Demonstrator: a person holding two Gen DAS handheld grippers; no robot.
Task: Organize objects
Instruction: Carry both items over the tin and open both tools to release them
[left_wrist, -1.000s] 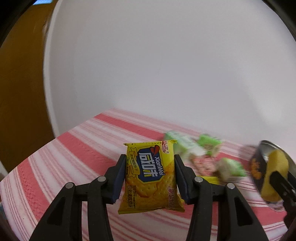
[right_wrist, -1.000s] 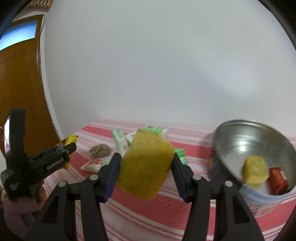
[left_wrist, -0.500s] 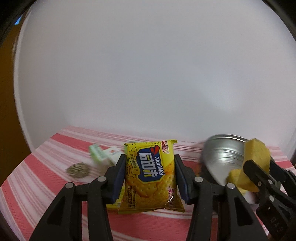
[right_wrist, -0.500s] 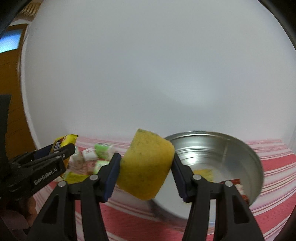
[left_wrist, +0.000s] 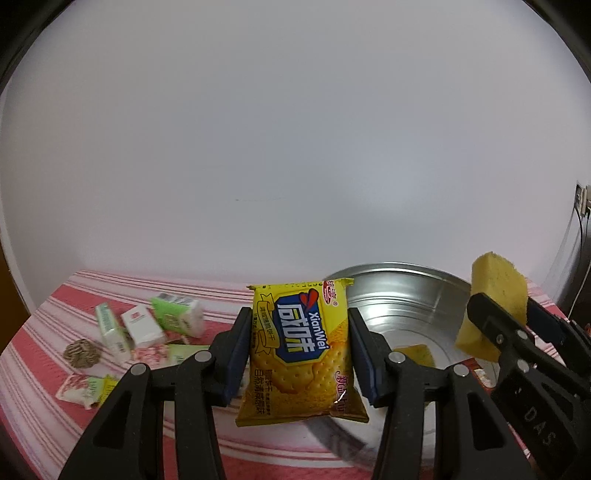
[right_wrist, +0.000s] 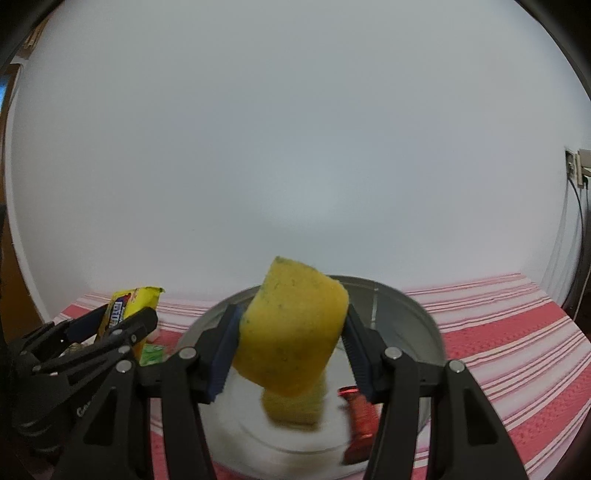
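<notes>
Two loads hang at one metal basin (left_wrist: 399, 291), the biggest thing on the striped cloth (right_wrist: 517, 332). Right gripper (right_wrist: 291, 345) clamps a yellow sponge (right_wrist: 291, 332) directly above the basin's floor, nearer to release. Left gripper (left_wrist: 299, 347) pinches an upright cracker packet (left_wrist: 301, 343) at the near-left rim, basin lying ahead and rightward. Small packets (left_wrist: 147, 328) sit left.
</notes>
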